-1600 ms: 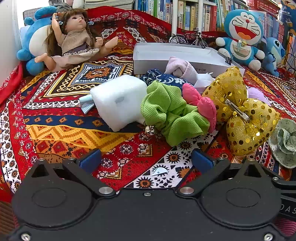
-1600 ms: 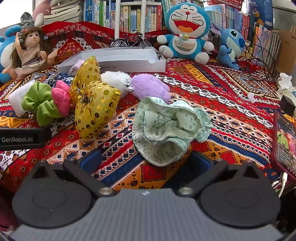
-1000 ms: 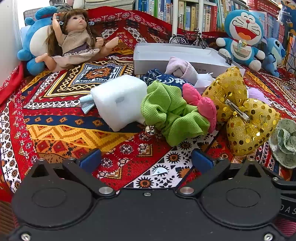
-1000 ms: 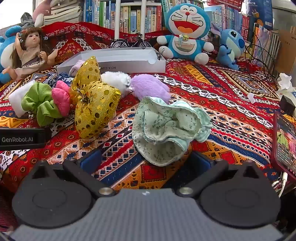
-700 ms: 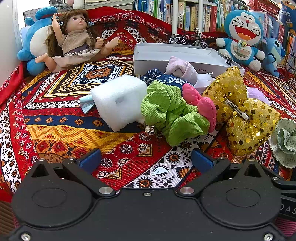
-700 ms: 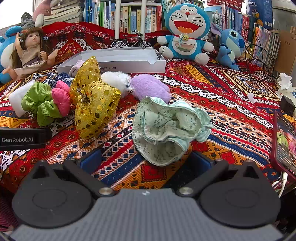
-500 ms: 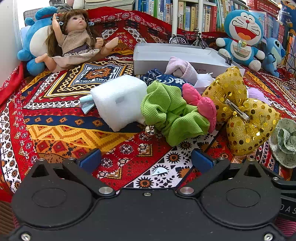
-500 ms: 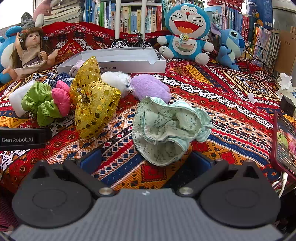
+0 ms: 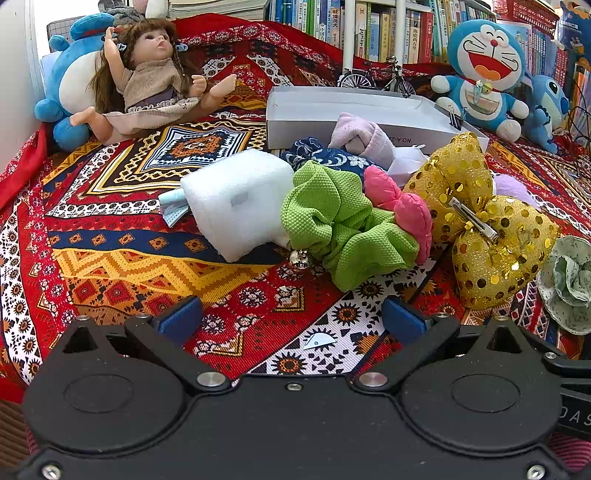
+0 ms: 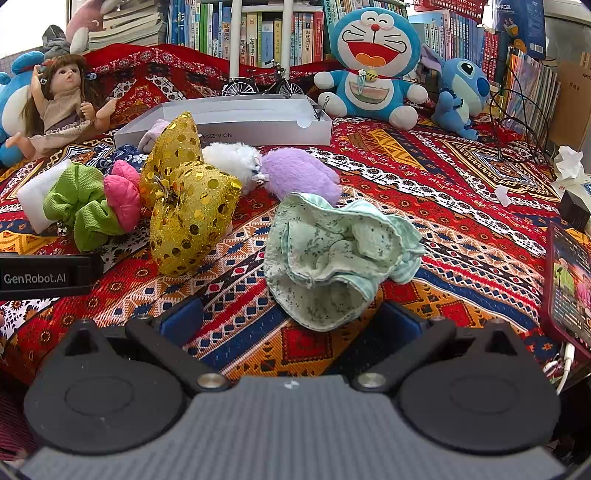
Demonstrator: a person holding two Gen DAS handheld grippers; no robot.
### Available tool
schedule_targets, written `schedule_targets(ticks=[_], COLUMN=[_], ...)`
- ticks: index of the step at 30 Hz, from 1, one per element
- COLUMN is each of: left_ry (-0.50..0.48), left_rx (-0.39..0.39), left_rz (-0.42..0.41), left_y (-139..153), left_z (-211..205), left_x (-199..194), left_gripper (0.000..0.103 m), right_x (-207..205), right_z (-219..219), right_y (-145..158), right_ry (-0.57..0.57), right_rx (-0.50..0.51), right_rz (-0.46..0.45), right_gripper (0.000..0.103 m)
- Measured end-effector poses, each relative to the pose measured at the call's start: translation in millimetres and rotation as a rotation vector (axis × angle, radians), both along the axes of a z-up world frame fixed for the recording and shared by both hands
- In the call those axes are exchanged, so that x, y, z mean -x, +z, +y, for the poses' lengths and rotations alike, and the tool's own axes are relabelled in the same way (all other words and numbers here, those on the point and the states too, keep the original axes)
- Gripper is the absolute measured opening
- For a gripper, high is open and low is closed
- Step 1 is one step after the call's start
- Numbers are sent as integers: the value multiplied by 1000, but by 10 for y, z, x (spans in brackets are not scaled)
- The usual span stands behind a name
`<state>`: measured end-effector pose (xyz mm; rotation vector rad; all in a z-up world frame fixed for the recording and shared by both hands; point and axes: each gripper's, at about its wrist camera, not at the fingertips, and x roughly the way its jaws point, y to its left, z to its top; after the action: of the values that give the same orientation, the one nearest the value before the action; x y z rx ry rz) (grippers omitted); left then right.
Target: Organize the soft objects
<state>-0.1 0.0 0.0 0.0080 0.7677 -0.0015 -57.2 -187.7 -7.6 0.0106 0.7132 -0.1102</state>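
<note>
scrunchie (image 9: 343,225) between foam block (image 9: 236,199) and bow (image 9: 480,218).

Home room: packed bookshelf (image 10: 258,33), plush toys (image 10: 373,62), doll (image 9: 147,85), patterned cloth (image 10: 424,177) over surface.

The left black two-finger gripper (image 9: 291,319) is hovering low with its blue-padded fingers (image 9: 181,319) spread wide, gripping nothing, pointing toward twelve o'clock. The right black two-finger gripper (image 10: 291,319), grey-bodied, is doing likewise, its blue-padded fingers (image 10: 183,319) parted and empty.

green scrunchie (image 9: 343,225), gold sequinned bow (image 9: 480,218), red geometric-patterned cloth (image 9: 147,258).
</note>
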Motion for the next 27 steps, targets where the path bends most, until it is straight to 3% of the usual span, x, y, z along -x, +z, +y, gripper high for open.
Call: schedule_targets(ticks=[27], left_ry=[-1], left_rx=[-1], left_rz=[-2], left_y=[0], left_z=[0], left_x=[0], left_gripper=[103], right_x=[13], right_z=[0], right_y=[-11], right_ry=[2], right_rx=[1], right_rz=[-8], right_gripper=[103])
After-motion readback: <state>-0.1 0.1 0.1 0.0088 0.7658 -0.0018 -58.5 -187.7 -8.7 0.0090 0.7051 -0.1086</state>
